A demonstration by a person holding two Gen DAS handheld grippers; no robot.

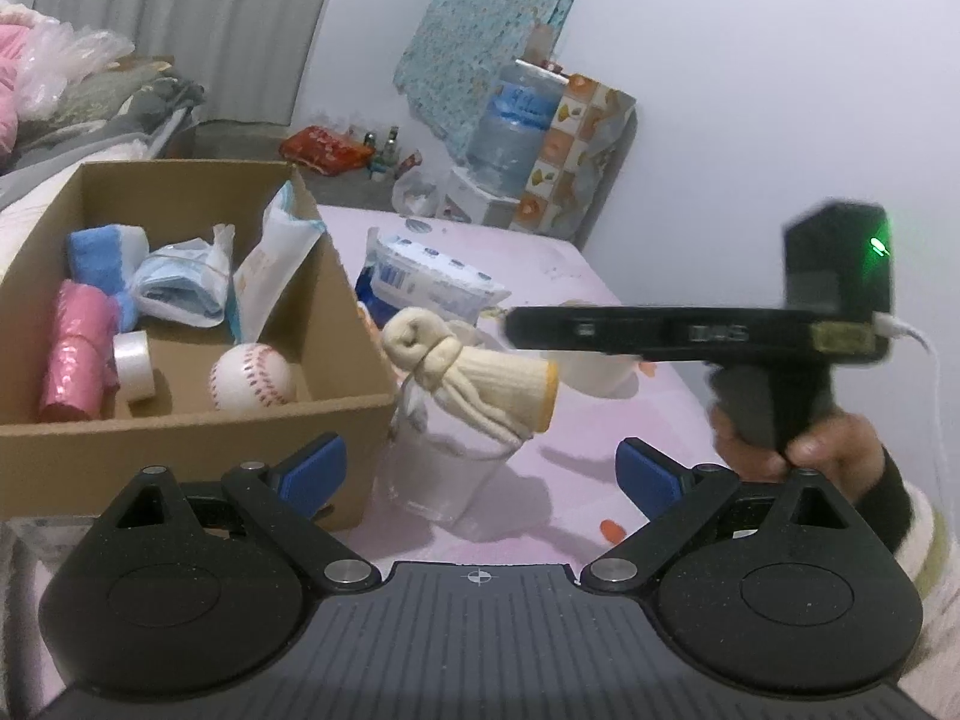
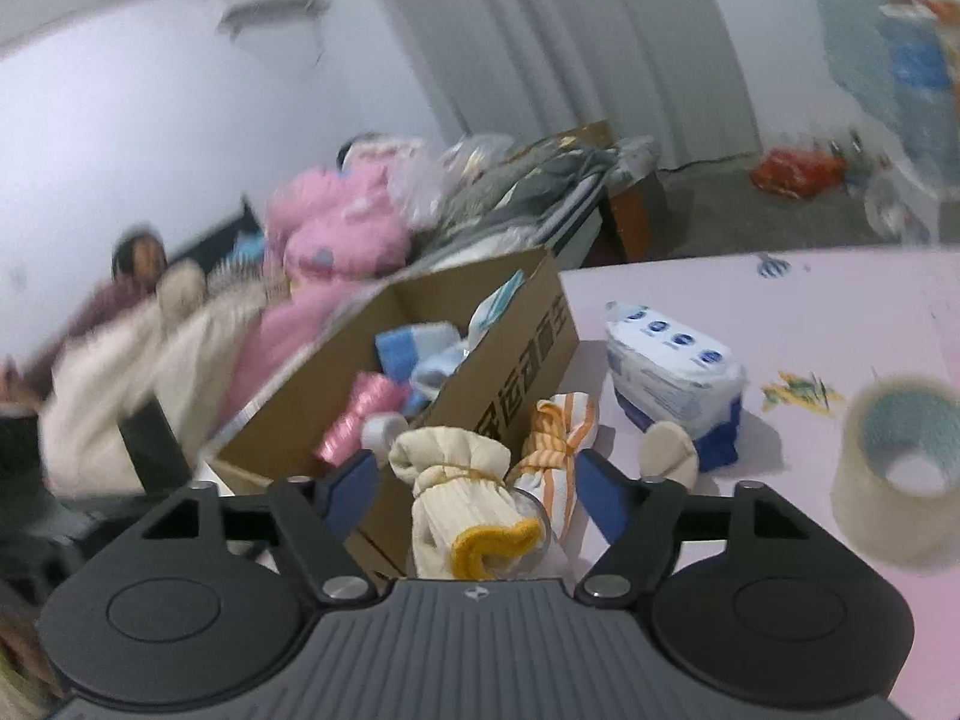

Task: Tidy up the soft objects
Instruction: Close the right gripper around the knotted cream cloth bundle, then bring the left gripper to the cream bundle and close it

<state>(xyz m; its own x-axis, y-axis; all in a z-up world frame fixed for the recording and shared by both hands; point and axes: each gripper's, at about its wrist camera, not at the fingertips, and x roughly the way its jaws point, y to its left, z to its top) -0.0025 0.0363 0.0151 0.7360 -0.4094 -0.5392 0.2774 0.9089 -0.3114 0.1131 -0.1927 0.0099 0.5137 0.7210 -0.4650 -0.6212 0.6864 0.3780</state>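
Note:
A cream sock bundle [image 1: 474, 372] with a yellow cuff lies across the rim of a clear glass [image 1: 438, 474] on the pink table [image 1: 576, 276], just right of the cardboard box [image 1: 336, 420]. In the right wrist view the bundle [image 2: 462, 504] sits between the blue fingers [image 2: 354, 492] of my right gripper [image 2: 477, 495], with small gaps on both sides, so the gripper is open. From the left wrist view the right gripper [image 1: 516, 324] reaches in from the right, a hand on its grip. My left gripper [image 1: 480, 468] stands open and empty, facing the glass.
The box holds a baseball [image 1: 252, 384], a pink roll [image 1: 75, 354], a small tape roll [image 1: 135, 366] and cloth packs. Behind the glass lie a striped orange sock bundle [image 2: 558, 426], a tissue pack [image 2: 672, 372] and a large tape roll [image 2: 894, 468]. A person [image 2: 141, 258] sits far back.

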